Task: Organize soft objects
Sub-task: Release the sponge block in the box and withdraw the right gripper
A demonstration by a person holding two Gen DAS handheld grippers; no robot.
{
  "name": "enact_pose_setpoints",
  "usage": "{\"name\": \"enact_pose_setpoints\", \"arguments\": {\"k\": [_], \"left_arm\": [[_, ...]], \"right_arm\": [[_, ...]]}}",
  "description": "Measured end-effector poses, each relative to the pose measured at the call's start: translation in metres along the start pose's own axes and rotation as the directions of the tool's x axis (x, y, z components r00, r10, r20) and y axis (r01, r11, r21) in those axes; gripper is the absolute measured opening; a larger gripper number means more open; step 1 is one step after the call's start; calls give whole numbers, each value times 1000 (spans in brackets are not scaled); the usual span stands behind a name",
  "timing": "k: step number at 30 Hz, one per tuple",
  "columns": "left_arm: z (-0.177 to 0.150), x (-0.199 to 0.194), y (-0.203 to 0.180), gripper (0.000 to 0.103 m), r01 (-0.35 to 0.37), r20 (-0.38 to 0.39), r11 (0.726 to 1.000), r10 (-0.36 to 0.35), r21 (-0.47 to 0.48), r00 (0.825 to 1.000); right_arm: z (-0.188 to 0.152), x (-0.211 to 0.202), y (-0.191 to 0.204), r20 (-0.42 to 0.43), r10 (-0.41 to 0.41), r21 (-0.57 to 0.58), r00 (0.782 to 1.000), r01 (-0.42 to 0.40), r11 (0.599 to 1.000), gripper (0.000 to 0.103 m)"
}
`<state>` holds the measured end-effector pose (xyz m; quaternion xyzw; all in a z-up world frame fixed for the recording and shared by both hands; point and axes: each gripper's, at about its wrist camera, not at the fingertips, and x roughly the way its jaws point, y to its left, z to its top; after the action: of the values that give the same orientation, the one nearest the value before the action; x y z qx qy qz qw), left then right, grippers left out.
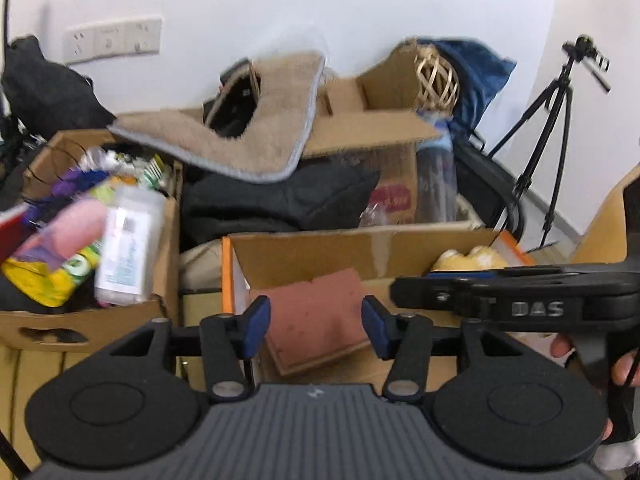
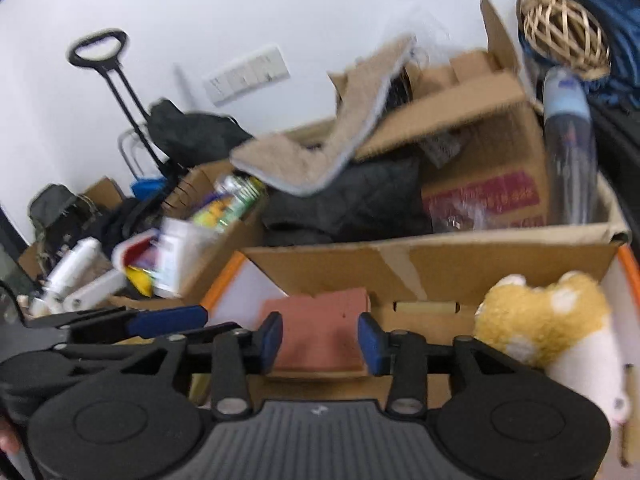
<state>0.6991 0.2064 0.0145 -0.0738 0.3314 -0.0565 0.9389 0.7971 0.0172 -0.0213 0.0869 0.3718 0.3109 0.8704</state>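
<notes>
Grippers, left (image 1: pixel 316 326) and right (image 2: pixel 320 342), open above reddish sponge (image 1: pixel 320 312) in box (image 1: pixel 304 252).

Bright even light, motion blur, fisheye-warped edges.

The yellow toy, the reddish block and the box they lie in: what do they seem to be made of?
Toy: plush fabric, fuzzy yellow and white pile, matte.
Block: probably a sponge or foam pad; dull reddish, faintly pitted top over a tan layer at its lower edge. Blur leaves it open.
Box: corrugated cardboard, plain brown inside, with tape on the back wall and an orange rim.
</notes>
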Motion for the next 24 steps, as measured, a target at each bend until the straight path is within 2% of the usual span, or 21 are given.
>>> {"name": "enact_pose_setpoints", "arguments": {"k": [5,7,10,12,15,17,19,21,24], "left_arm": [[-8,-73,-16,56,11,52,1000,-11,-3,999],[-17,-105,-24,66,4,74,1000,-3,-12,997],[-43,-157,-33,75,17,149,999,-13,-28,989],[-66,-185,-40,76,13,181,999,-6,-36,983],[-104,-219,-51,76,-5,194,999,12,-39,981],[-133,-243,-63,80,-21,225,1000,19,5,974],[-160,-264,-75,82,-71,263,996,54,56,963],[-188,-288,-89,83,-112,297,988,74,111,952],[-228,-327,-103,91,-99,342,985,46,139,938]], "right_arm": [[-8,-79,16,42,-10,-46,999,12,999,47],[-15,-114,24,63,-18,-61,998,22,998,48],[-33,-173,37,116,-30,-88,993,40,995,55],[-52,-210,47,171,-35,-101,985,53,993,61],[-87,-256,58,217,-20,-116,976,46,992,62],[-114,-281,65,231,-18,-118,973,47,992,63],[-140,-303,74,254,-27,-133,967,63,989,65],[-170,-325,85,279,-59,-155,958,105,982,68],[-212,-351,102,309,-81,-202,947,149,968,70]]}}
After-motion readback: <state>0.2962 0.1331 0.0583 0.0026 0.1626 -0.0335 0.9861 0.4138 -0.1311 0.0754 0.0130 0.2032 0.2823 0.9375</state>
